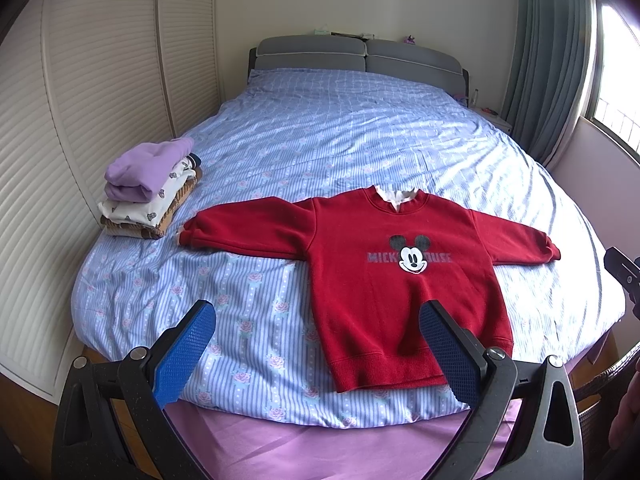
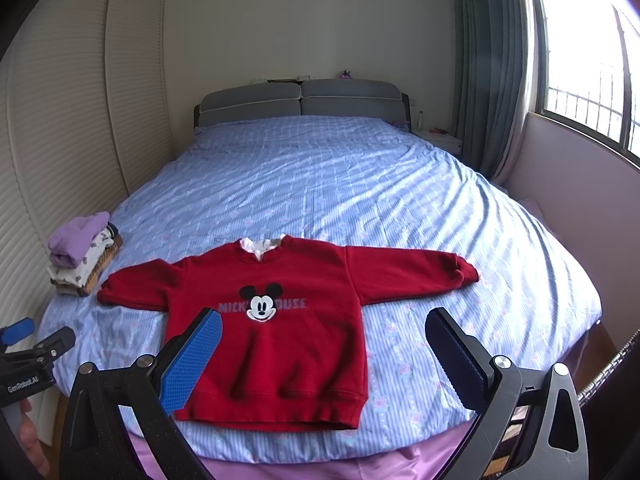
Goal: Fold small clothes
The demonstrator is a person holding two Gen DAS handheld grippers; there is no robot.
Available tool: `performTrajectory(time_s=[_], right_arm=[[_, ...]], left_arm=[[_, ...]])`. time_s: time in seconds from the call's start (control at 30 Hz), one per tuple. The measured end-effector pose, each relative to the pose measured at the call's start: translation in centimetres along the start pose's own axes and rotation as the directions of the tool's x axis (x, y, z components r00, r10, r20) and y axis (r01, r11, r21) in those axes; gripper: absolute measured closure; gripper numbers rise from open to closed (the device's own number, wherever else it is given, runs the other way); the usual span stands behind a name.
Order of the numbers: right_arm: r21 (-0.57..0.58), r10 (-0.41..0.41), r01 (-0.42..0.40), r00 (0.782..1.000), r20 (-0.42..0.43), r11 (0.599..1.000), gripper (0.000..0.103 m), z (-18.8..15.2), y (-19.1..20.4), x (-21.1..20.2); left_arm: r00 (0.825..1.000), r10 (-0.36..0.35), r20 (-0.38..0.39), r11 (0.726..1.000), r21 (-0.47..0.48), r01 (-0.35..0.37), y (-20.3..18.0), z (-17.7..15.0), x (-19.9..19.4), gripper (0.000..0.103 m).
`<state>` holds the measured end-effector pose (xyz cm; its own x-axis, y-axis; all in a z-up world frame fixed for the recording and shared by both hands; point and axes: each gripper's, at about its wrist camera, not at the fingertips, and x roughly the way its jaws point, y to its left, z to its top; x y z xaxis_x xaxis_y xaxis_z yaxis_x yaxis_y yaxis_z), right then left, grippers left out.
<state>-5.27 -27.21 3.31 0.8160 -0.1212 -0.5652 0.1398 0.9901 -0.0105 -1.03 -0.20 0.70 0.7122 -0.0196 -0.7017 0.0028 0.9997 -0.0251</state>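
Both hand-held grippers wide apart; sweatshirt flat.

Sweatshirt chest print: grey block letters "MICK" and "OUSE" on the red sweatshirt, the middle letters hidden behind a cartoon mouse face
Left tongs body, seen from the right wrist view: white lettering "GenRobot.AI" on the black housing
Other readable text: none
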Motion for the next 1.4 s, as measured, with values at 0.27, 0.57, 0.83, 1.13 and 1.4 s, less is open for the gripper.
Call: performTrajectory(time_s=[0.27,0.57,0.83,1.13,1.4], right_arm=[[0.001,0.000,0.000,1.000,0.000,1.000,0.000,-0.02,-0.06,0.02],[0.006,-0.012,0.012,1.000,0.003,1.000,0.000,-0.09,-0.37,-0.04],[0.014,-0.032,0.032,0.999,0.001,0.999,0.000,-0.25,-0.38,0.02],[0.013,-0.032,0.032,0.999,-0.003,0.999,0.000,-0.38,-0.21,0.05],[0.010,-0.038,0.038,0.999,-0.006,0.999,0.000,-0.35,0.06,0.46]], left_arm=[[1.000,0.001,0.000,1.000,-0.001,-0.001,0.01,-0.02,-0.01,0.000],[1.000,0.001,0.000,1.000,-0.001,-0.001,0.06,-0.05,0.01,0.000],[1.000,0.001,0.001,1.000,0.000,-0.001,0.06,-0.08,0.00,0.000],[1.000,0.001,-0.002,1.000,-0.003,-0.001,0.06,-0.15,0.11,0.000],[1.000,0.017,0.018,1.000,-0.003,-0.017,0.32,-0.44,0.55,0.000]])
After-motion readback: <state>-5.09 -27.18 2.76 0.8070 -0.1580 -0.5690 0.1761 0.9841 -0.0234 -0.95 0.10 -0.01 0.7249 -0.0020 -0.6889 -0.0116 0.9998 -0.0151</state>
